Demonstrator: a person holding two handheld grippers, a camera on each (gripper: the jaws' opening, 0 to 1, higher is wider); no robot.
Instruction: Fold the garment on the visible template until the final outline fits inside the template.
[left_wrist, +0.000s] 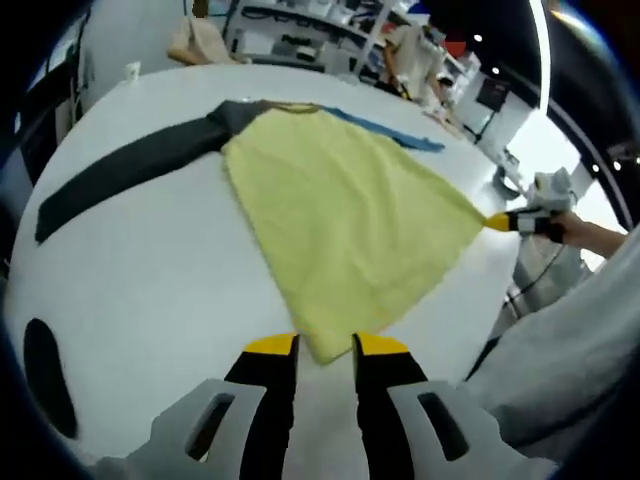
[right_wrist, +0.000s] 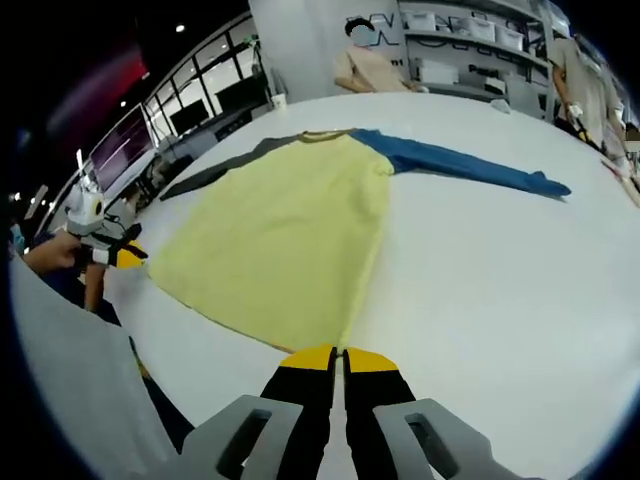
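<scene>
Tongs: left tongs (left_wrist: 325, 347) at lower centre of the left gripper view, parted a little, tips at the shirt (left_wrist: 345, 225) hem corner, grasp not certain. Right tongs (right_wrist: 337, 357) at lower centre of the right gripper view, clenched on the other hem corner. Shirt spread mid-frame on white tabletop (right_wrist: 480, 270), grey sleeve (left_wrist: 125, 170) upper left, blue sleeve (right_wrist: 465, 163) upper right. Bare tabletop all round; shelving (right_wrist: 470, 45) beyond the far edge.

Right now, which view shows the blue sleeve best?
The right gripper view: the blue sleeve lies full length across the white table, from the yellow body outward. The left gripper view shows the sleeve as a thin strip behind the yellow body.
</scene>
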